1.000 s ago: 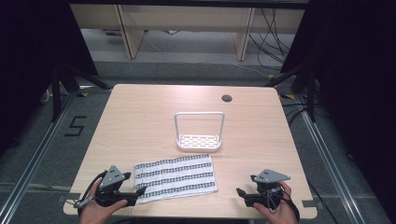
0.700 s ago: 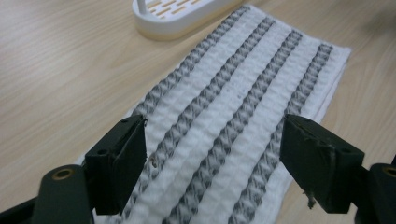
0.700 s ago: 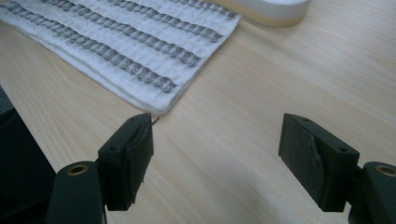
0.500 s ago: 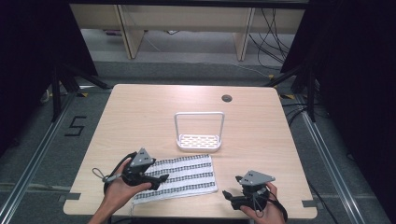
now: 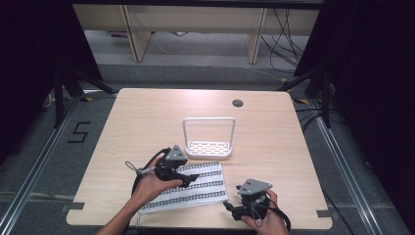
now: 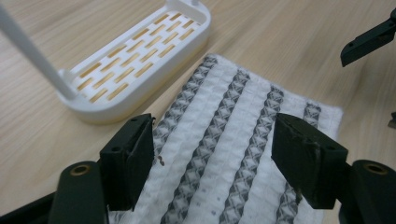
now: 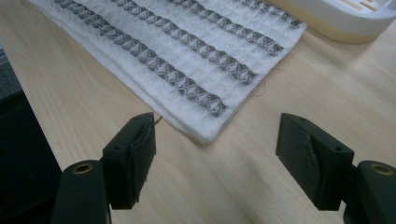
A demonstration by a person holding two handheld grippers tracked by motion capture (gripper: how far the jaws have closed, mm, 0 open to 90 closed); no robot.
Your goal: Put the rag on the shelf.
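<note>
A folded white towel (image 5: 205, 188) with dark grey patterned stripes lies flat near the table's front edge. My left gripper (image 5: 192, 177) hovers over the towel's far half, pointing right. Its jaws have just been closing a little and still stand open, with nothing between the pads. In the left gripper view the towel (image 6: 233, 116) lies under the left gripper (image 6: 212, 135). My right gripper (image 5: 230, 208) sits just off the towel's front right corner, open and pointing left. In the right gripper view that towel (image 7: 187, 56) corner lies just beyond the right gripper (image 7: 217, 135).
A white slotted rack (image 5: 208, 147) with a tall hoop handle stands just behind the towel, also seen as the rack (image 6: 135, 65) and the rack (image 7: 345, 18). A round cable hole (image 5: 238, 103) is at the back of the wooden table (image 5: 147, 122).
My left hand has moved from the front left corner rightwards and forwards onto the towel. My right gripper has shifted left toward the towel's corner.
</note>
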